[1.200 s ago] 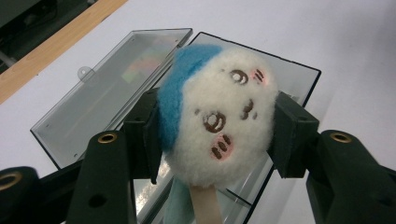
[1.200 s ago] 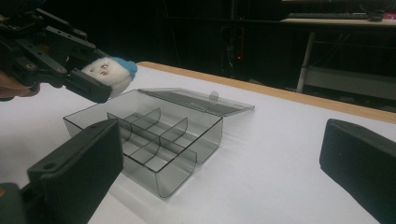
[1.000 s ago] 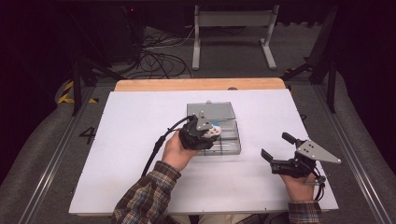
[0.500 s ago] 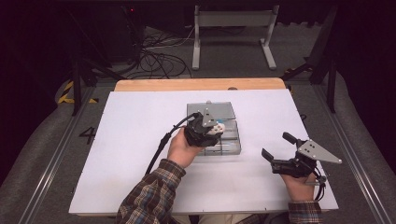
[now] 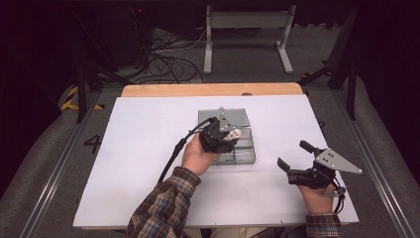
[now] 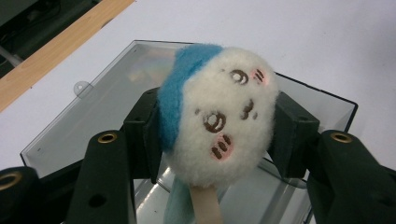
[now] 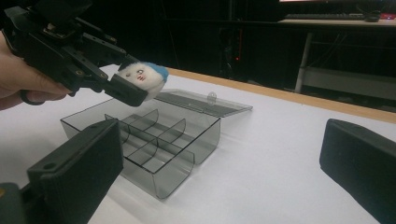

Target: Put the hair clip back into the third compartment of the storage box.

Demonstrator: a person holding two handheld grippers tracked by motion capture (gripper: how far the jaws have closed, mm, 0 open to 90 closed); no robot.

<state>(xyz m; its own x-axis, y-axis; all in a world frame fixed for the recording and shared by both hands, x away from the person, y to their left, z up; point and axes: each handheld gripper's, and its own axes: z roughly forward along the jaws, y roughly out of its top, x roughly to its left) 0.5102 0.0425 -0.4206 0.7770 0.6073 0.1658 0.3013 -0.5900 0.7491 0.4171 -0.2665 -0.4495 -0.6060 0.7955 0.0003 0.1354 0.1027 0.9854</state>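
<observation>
A small white plush toy [image 6: 215, 121] with a blue cap and a stitched face is clamped between the jaws of my left gripper [image 5: 231, 133]. The plush [image 5: 236, 132] hangs over a clear grey compartment box [image 5: 243, 155] in the middle of the white table. The box's lid [image 5: 236, 116] lies open flat on the far side. In the right gripper view the plush [image 7: 142, 77] sits just above the box's divided cells [image 7: 159, 140]. My right gripper [image 5: 293, 154] rests near the table's right front, open, with nothing between its jaws.
The white tabletop [image 5: 138, 148] has a wooden strip [image 5: 208, 89] along its far edge. Cables and a metal stand [image 5: 247, 34] lie on the floor beyond. A black cable [image 5: 171, 156] trails from the left gripper.
My left gripper has shifted a little to the right and farther over the box, still holding the plush. The right gripper has stayed put.
</observation>
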